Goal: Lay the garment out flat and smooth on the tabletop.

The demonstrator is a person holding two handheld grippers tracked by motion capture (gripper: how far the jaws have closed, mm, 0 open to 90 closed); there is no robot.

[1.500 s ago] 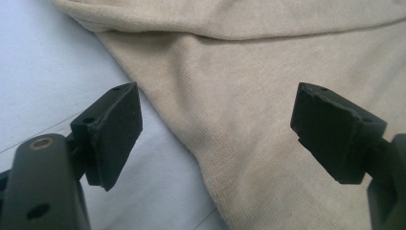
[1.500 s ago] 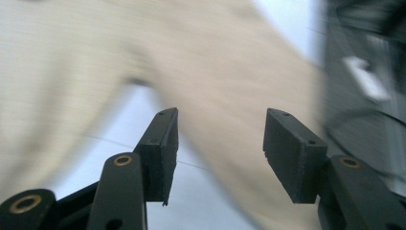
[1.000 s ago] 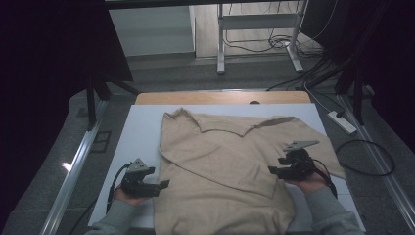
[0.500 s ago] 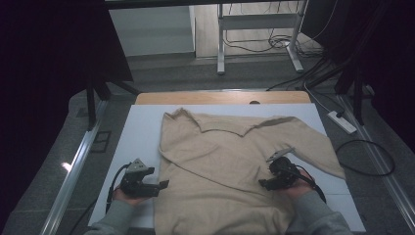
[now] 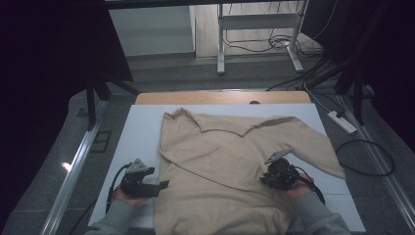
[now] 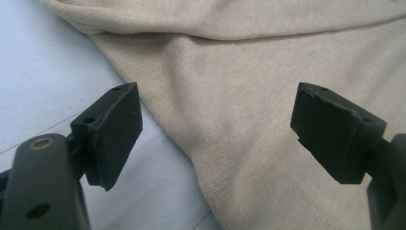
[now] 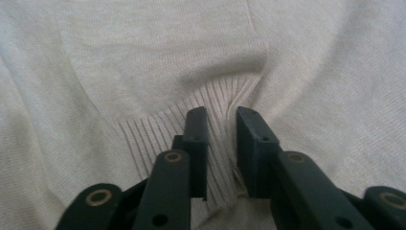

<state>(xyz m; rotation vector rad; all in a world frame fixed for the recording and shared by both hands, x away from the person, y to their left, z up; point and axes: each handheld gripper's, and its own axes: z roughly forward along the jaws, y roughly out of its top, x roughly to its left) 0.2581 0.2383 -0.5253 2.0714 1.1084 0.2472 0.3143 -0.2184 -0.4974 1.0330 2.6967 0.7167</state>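
I see a white table [image 5: 137,132] with a beige sweater [image 5: 220,161] spread flat over most of it, neckline toward the far edge and one sleeve folded across the body on my right side. It looks to me like a light, soft knit that will drape and bunch rather than hold a shape, so I judge it best taken by its thicker edges, the ribbed cuff [image 7: 191,129] or the hem, where a pinch gets a firm fold instead of a single slack layer.

My right gripper [image 5: 274,177] sits on the folded sleeve, and its jaws have just been closing: in the right gripper view they stand nearly together with a raised ridge of the ribbed cuff pinched between them. My left gripper [image 5: 157,185] rests at the sweater's left side edge, jaws spread wide, one over bare table and one over the knit, gripping nothing.

Nothing else lies on the table to block either hand. Beyond it I see a metal frame [image 5: 254,29] and loose cables [image 5: 254,46] on the floor, plus a power strip [image 5: 342,122] off to the right.
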